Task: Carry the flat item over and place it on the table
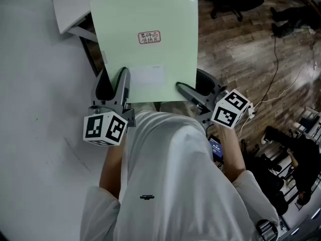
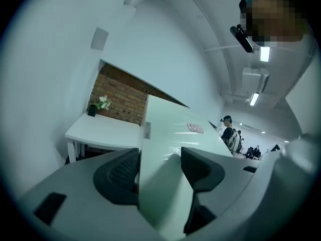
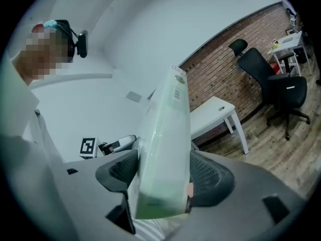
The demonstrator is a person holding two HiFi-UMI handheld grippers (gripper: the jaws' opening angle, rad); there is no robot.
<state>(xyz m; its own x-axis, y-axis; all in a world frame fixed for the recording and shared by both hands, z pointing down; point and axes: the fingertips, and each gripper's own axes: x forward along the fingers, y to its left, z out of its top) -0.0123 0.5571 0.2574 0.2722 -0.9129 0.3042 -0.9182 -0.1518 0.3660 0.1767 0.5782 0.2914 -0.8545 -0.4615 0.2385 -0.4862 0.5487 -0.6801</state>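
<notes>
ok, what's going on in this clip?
A person is carrying a flat pale-green pack with a gripper in each hand. The left gripper is clamped on the pack's near left corner and the right gripper on its near right corner, each with the pack pinched between its pads. The pack is held roughly level in the air over the wood floor, red label up. The white table is just ahead to the left, and the pack is not yet set down on it.

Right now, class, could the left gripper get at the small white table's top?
Probably not yet: the left gripper is shut on the pale green flat package, shared with the right gripper, and the small white table stands farther ahead. Nothing visible blocks the way.
</notes>
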